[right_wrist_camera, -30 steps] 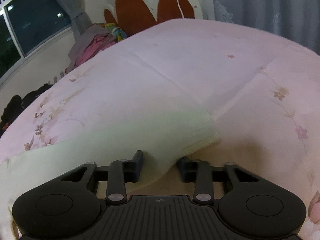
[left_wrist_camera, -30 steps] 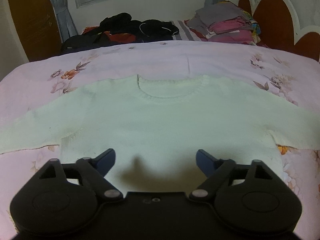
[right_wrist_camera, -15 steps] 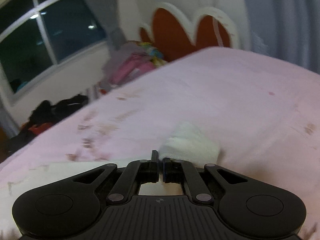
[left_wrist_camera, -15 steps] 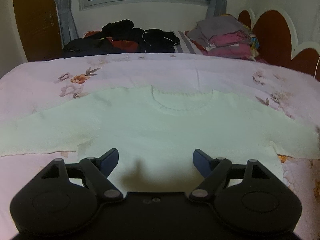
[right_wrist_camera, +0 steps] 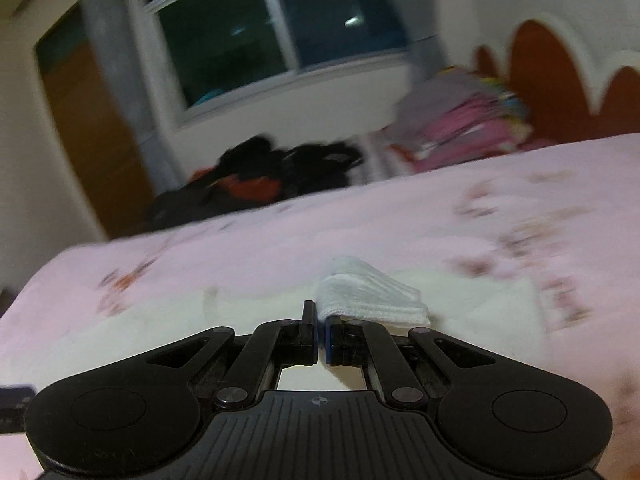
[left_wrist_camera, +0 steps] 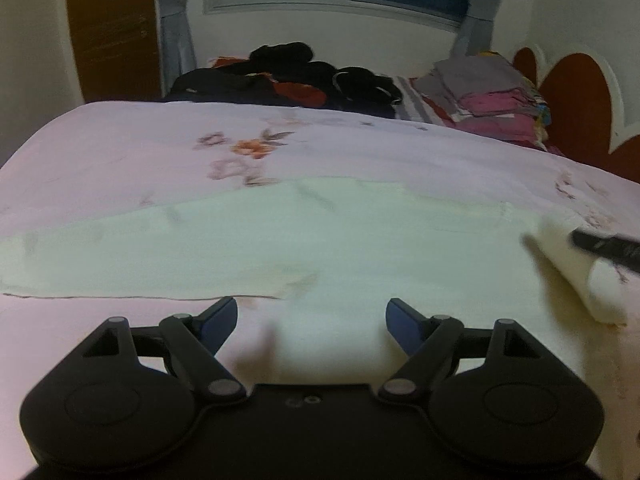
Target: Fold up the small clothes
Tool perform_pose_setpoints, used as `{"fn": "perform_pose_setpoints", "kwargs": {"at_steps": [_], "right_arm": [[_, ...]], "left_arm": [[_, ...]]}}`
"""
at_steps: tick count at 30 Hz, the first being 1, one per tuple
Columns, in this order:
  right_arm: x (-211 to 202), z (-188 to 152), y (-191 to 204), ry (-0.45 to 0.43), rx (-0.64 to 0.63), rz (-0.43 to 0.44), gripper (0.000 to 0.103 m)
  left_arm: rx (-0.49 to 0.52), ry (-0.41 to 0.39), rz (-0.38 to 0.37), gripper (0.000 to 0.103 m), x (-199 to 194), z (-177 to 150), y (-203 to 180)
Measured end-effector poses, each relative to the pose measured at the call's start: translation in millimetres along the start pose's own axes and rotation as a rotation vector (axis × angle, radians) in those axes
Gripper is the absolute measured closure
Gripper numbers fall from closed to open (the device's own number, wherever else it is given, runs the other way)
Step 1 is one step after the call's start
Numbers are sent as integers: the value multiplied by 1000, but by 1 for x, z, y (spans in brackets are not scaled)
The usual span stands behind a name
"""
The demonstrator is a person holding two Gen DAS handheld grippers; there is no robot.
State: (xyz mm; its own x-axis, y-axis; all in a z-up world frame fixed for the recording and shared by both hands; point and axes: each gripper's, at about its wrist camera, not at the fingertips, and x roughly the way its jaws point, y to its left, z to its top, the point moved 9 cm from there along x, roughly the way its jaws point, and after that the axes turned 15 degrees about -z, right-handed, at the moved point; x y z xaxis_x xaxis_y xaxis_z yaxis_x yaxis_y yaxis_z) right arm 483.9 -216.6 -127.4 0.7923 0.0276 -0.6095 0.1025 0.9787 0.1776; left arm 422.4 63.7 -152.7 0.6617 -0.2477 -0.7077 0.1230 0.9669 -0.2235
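Softly, ribbed knit cuff (right_wrist_camera: pixel 372 296) pinched, right gripper (right_wrist_camera: pixel 320 336)

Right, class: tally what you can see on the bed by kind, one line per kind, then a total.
White sweaters: 1
Dark clothes heaps: 1
Folded clothes stacks: 1
Handheld tools, left tool and right tool: 2
Total: 5

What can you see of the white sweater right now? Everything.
The white sweater is a cream, fine-ribbed knit lying mostly flat, front up, on the pink floral bedspread. One sleeve stretches flat toward the left of the left wrist view. The other sleeve's cuff is bunched, lifted off the bed and pinched in the right tongs, with the sleeve draped over the body. The left tongs hang open near the hem, apparently not touching. Motion blur hides the neckline.
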Motion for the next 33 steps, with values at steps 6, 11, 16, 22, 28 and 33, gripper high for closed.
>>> {"fn": "perform_pose_setpoints", "kwargs": {"at_steps": [6, 11, 16, 22, 28, 33], "right_arm": [[25, -45, 74, 101, -74, 69, 100], [24, -61, 102, 156, -133, 118, 73], [-2, -49, 92, 64, -149, 135, 23], [-7, -51, 13, 57, -121, -77, 23], [-21, -65, -47, 75, -77, -195, 31], [-28, -74, -84, 114, -44, -252, 50]], "left_arm": [[-12, 5, -4, 22, 0, 2, 25], [-5, 13, -57, 20, 7, 4, 19], [30, 33, -117, 20, 20, 0, -3], [31, 101, -224, 26, 55, -13, -38], [41, 149, -233, 51, 96, -19, -54], [32, 138, -229, 57, 104, -21, -59]]}}
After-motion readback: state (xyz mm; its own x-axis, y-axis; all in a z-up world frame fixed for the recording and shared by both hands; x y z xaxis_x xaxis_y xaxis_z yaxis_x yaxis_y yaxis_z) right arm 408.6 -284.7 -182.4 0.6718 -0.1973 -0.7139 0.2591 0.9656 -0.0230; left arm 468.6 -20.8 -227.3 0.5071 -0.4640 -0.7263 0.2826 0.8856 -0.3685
